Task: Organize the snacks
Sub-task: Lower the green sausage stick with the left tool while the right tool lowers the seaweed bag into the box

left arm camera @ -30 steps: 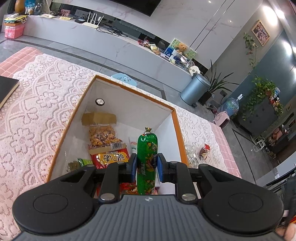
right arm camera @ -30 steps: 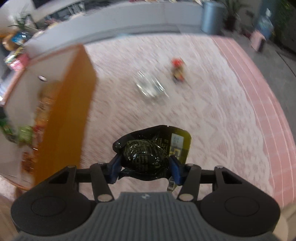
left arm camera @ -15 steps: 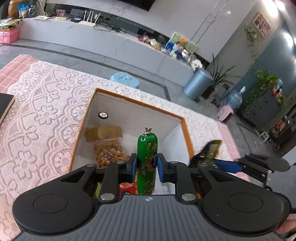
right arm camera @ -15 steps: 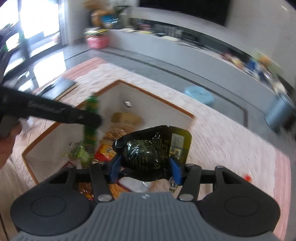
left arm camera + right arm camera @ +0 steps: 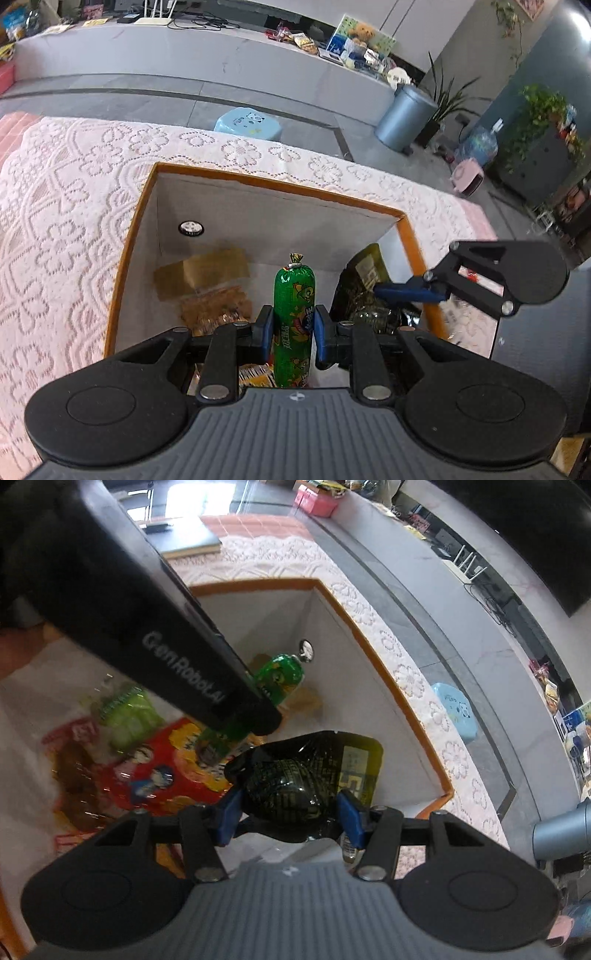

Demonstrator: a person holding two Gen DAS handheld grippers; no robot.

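Snacks held over an orange-rimmed box (image 5: 402, 218) on a lace-covered tabletop (image 5: 66, 206).

The left tongs (image 5: 293, 334) were clamped on a green sausage-shaped snack (image 5: 293, 295), upright, its clipped end uppermost and its printed characters too small to read; it hung above the box's open mouth. The right tongs (image 5: 290, 814) gripped a dark, glossy vacuum pouch (image 5: 295, 775) with a yellow-green label panel, its lettering illegible, also over the box interior. In the right wrist view the left tool's black body crossed the frame, bearing the pale wording "GenRobot.AI" (image 5: 183, 672). Inside the white-walled box lay a red packet with cartoon figures (image 5: 155, 775), a green packet (image 5: 127, 716), a clear bag of brown pieces (image 5: 216, 306) and a tan packet (image 5: 201, 271); their print could not be read. A round metal stud (image 5: 191, 228) sat in the far wall.
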